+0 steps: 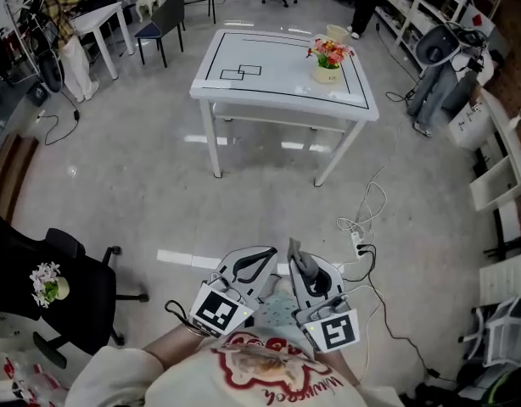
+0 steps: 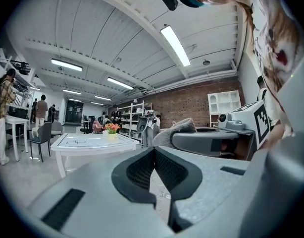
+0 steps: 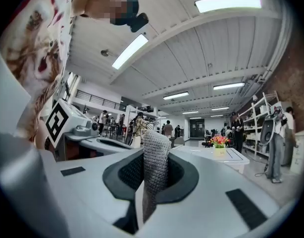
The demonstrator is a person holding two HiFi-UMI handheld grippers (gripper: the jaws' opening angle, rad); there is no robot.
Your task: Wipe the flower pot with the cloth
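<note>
A small yellow flower pot (image 1: 327,71) with pink and orange flowers stands on the far right part of a white table (image 1: 243,87), well ahead of me across bare floor. Both grippers are held close to my chest, far from the table. My left gripper (image 1: 254,259) is shut, its pads meeting with nothing between them (image 2: 153,150). My right gripper (image 1: 294,249) is shut on a grey knitted cloth (image 3: 155,165), which sticks up past its jaws. The pot is small and distant in both gripper views (image 2: 111,131) (image 3: 219,146).
A black office chair (image 1: 78,291) carrying a small white flower pot (image 1: 48,285) stands at my left. White cables and a power strip (image 1: 359,237) lie on the floor ahead to the right. Shelving (image 1: 506,176) lines the right side. Chairs and another table (image 1: 99,19) stand far left.
</note>
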